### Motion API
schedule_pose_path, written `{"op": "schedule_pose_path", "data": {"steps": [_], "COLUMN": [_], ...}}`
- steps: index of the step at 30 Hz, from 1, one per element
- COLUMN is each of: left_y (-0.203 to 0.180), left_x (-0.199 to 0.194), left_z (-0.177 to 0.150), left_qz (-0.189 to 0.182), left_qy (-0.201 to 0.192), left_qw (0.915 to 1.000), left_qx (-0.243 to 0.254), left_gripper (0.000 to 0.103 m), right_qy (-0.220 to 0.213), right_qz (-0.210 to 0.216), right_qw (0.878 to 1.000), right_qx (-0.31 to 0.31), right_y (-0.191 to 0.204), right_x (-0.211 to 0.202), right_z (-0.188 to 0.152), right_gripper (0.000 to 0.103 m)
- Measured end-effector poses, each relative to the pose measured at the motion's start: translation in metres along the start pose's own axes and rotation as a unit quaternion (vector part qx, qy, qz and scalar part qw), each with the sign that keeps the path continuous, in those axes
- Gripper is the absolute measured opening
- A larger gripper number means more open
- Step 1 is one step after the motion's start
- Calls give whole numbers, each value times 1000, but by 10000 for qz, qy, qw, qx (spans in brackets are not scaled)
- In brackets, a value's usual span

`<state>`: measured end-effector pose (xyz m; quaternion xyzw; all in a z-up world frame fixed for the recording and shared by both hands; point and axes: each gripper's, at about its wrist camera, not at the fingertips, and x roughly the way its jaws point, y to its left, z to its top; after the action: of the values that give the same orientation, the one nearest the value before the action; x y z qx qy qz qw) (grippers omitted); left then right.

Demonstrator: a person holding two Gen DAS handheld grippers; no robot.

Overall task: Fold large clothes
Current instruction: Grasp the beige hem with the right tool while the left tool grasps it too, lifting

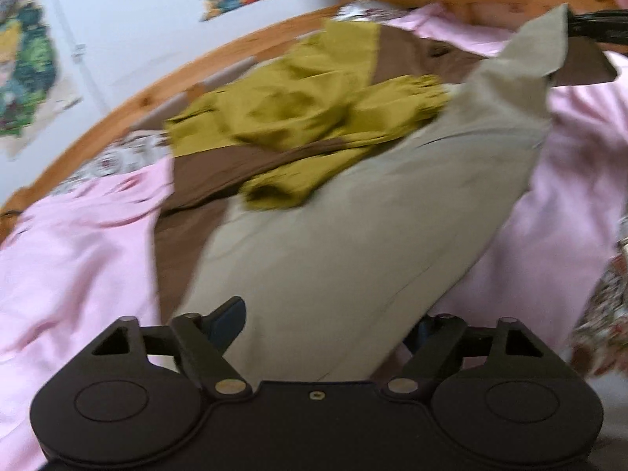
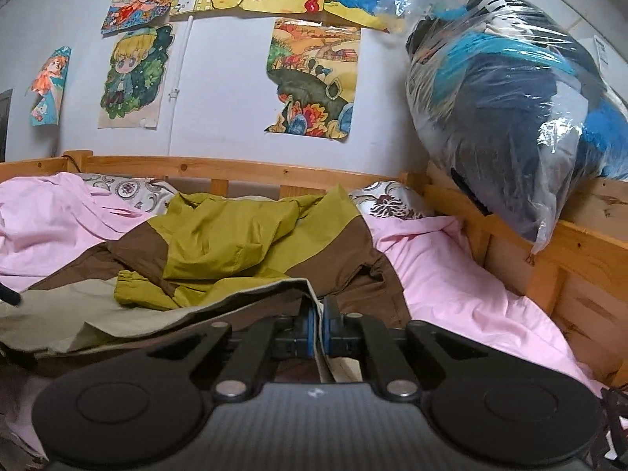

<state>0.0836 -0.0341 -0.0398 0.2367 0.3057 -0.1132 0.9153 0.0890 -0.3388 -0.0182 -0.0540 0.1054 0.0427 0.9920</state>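
R gripper (image 2: 322, 314) pinched tight on the beige hem edge of the big olive-brown-beige jacket (image 2: 243, 235), which lies mid-frame across the pink bedsheet (image 2: 451, 282). L gripper (image 1: 314, 329): beige panel runs down between its fingers, but the jaws look fairly wide apart, so can't tell if I've actually got cloth. Risks, my guess: L side slips free when I lift → fold goes crooked; frame is blurred, so moving fast could yank the hem out of R; loose olive sleeve (image 1: 274, 192) near centre may bunch inside the fold. Count: 1 jacket, 2 grippers, 1 plastic-wrapped bundle (image 2: 510, 117) upper right, 2 patterned pillows (image 2: 392, 204) by the wooden bed rail (image 2: 235, 167).
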Motion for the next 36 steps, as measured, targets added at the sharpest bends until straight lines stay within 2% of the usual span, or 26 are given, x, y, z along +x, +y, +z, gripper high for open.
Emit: {"op": "schedule_pose_path", "data": {"steps": [5, 6, 7, 8, 9, 10, 12, 14, 19, 25, 31, 34, 36], "left_y": [24, 26, 27, 29, 30, 30, 30, 33, 47, 70, 91, 99, 102], "left_x": [-8, -7, -6, -6, -4, -4, -7, -14, -51, -117, -185, -196, -191], "left_z": [-15, -16, -17, -18, -18, -17, -16, -12, 2, 11, 23, 40, 55], "left_qz": [269, 305, 295, 230, 183, 171, 188, 302, 421, 204, 74, -6, -31], "left_qy": [82, 111, 145, 175, 202, 213, 107, -86, -630, -968, -1301, -1397, -1437], "left_qw": [9996, 9995, 9995, 9996, 9996, 9996, 9997, 9992, 9939, 9881, 9803, 9774, 9764], "left_qx": [-43, 3, 37, 26, 6, -4, -88, -263, -807, -1180, -1486, -1587, -1613], "left_gripper": [68, 60, 45, 36, 20, 11, 2, 1, 0, 0, 0, 0, 0], "right_qy": [284, 389, 516, 623, 733, 787, 826, 696, 73, -442, -973, -1096, -1163], "right_qz": [-380, -456, -521, -575, -623, -658, -654, -647, -677, -818, -896, -879, -834], "right_qw": [9977, 9964, 9948, 9936, 9926, 9921, 9920, 9934, 9954, 9937, 9873, 9853, 9844], "right_qx": [-480, -604, -706, -742, -737, -719, -692, -644, -675, -625, -876, -976, -1027], "right_y": [10, 12, 15, 16, 16, 18, 17, 18, 18, 18, 21, 19, 19], "right_x": [5, 7, 11, 13, 15, 16, 15, 8, -28, -89, -156, -164, -155], "right_z": [-5, -7, -11, -14, -16, -18, -19, -16, 3, 24, 59, 77, 86], "right_gripper": [6, 7, 7, 8, 8, 8, 7, 3, 1, 1, 1, 1, 1]}}
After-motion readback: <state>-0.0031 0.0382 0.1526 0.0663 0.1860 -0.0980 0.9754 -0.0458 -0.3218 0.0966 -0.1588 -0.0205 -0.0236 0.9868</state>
